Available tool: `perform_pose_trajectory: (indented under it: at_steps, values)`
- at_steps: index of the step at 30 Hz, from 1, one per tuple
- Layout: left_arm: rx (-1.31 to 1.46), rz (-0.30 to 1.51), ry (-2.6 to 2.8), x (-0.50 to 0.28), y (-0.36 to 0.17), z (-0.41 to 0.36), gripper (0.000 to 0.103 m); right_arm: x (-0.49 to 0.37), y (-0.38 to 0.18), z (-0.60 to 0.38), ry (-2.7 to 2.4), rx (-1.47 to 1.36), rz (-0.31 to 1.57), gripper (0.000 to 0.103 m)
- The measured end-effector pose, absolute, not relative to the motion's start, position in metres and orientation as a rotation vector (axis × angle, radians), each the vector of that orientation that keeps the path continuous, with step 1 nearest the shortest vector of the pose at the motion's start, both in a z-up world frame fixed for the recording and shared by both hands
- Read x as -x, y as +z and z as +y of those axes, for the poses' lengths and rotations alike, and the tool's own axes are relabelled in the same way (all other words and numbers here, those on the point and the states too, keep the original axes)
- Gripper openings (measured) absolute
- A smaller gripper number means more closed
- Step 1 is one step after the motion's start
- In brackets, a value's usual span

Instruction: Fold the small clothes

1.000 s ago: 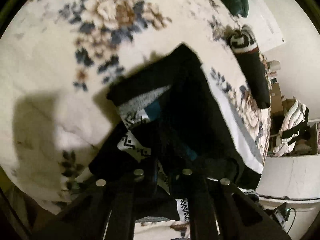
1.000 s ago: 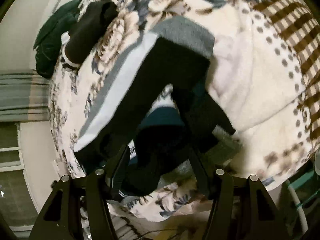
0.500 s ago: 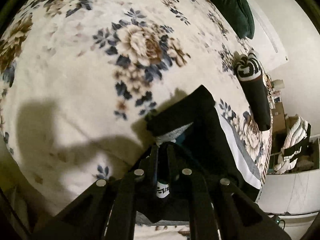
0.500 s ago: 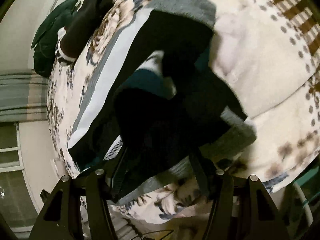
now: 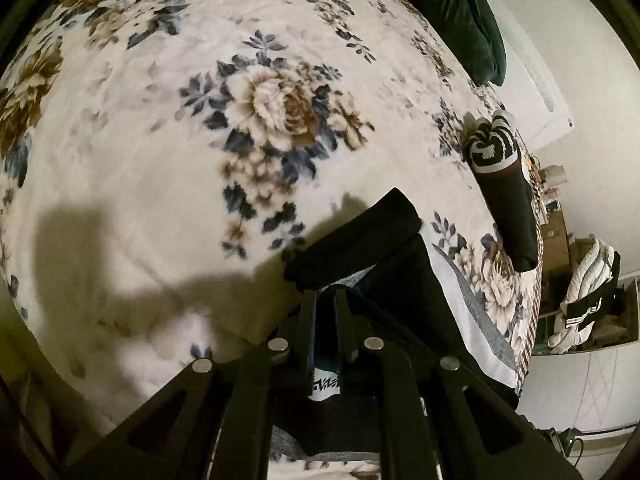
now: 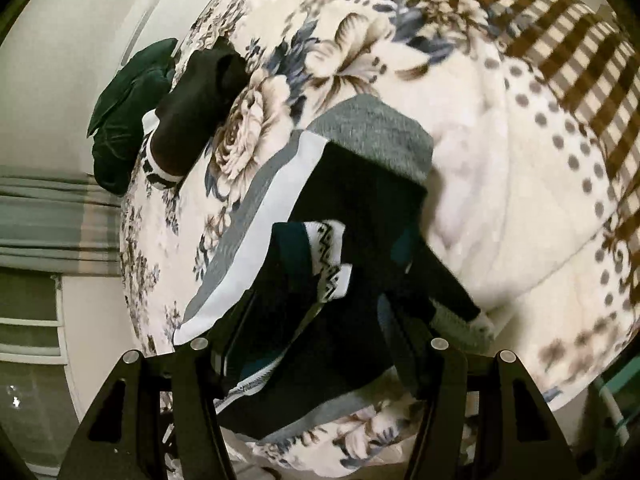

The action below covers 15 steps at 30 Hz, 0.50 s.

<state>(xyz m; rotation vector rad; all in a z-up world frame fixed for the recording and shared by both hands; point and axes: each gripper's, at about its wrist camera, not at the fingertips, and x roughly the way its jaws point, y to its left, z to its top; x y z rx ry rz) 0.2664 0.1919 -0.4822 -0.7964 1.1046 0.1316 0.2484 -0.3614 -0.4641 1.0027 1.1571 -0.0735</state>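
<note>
On the floral blanket (image 5: 140,160), left gripper (image 5: 325,300) pinches the black garment (image 5: 360,232); right gripper (image 6: 320,320) gapes.

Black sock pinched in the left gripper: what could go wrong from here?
1. The left gripper is shut on only a thin bit of the black sock; it could slip out.
2. The right gripper stands wide around the dark bundle, so the fold may fall open.
3. The garment hangs near the blanket edge and could slide off.
</note>
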Motion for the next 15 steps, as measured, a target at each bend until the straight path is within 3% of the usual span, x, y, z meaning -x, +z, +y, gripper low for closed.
perform_pose_trajectory:
  at_steps: [11,12,13,14,15]
  values:
    - [0.724,1.094,0.108,-0.28,-0.473,0.186,0.006,-0.294,-0.462,-0.345,-0.073,-0.933,1.194,0.062]
    - [0.72,1.093,0.108,-0.281,-0.472,0.185,0.006,-0.299,-0.463,-0.341,-0.086,-0.897,1.214,0.048]
    - [0.717,1.091,0.107,-0.282,-0.471,0.184,0.006,-0.304,-0.464,-0.338,-0.102,-0.857,1.237,0.016]
    - [0.715,1.089,0.104,-0.283,-0.47,0.184,0.006,-0.307,-0.466,-0.336,-0.125,-0.814,1.268,0.009]
    - [0.713,1.087,0.102,-0.284,-0.468,0.183,0.006,-0.307,-0.466,-0.338,-0.142,-0.805,1.265,0.009]
